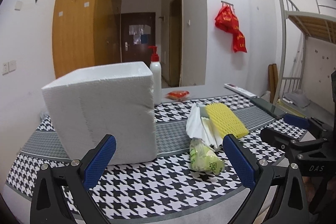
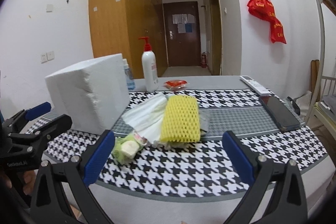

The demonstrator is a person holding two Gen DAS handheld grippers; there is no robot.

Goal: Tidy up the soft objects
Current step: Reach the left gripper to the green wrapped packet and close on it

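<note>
A white foam box [image 1: 100, 112] stands on the houndstooth cloth at the left; it also shows in the right wrist view [image 2: 88, 96]. A yellow foam net [image 1: 225, 119] [image 2: 180, 119] lies on a pile of white tissues [image 1: 199, 125] [image 2: 147, 117]. A green tissue pack [image 1: 204, 157] [image 2: 126, 147] lies in front of them. My left gripper [image 1: 170, 163] is open and empty, just in front of the box and the pack. My right gripper [image 2: 168, 159] is open and empty, just in front of the yellow net. Each gripper shows at the edge of the other's view.
A white pump bottle with a red top [image 2: 149, 68] [image 1: 155, 75] stands behind the box, with a small blue bottle [image 2: 128, 77] beside it. A red packet [image 2: 175, 83], a white remote [image 2: 254, 84] and a dark phone [image 2: 279, 112] lie on the table. A bunk bed [image 1: 304, 39] stands at the right.
</note>
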